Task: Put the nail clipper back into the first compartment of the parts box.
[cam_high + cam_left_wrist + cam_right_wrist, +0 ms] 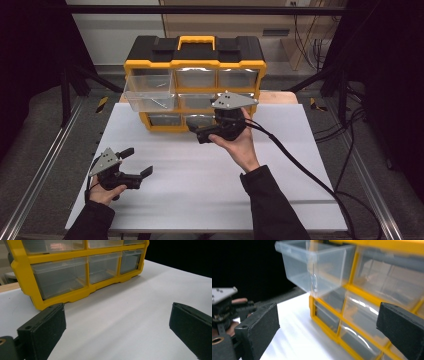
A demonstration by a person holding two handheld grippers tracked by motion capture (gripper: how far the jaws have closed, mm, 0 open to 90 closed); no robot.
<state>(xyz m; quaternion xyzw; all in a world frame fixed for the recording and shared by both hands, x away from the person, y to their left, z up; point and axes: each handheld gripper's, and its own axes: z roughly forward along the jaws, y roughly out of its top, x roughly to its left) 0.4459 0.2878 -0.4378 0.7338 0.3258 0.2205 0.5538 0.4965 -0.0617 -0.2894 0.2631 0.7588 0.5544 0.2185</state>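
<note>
Hovering wide-jawed before the organizer (pixel 195 70), the right gripper (pixel 196 133) tilts leftward; left gripper (pixel 139 162) rests open.

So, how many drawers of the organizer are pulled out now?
1: the top-left clear drawer of the yellow organizer sticks out toward the person. The other drawers I can see sit flush; the right hand-held gripper hides part of the lower rows.

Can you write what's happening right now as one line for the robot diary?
left gripper: open, low over white table | right gripper: open, in front of organizer | top-left drawer: pulled out
</note>
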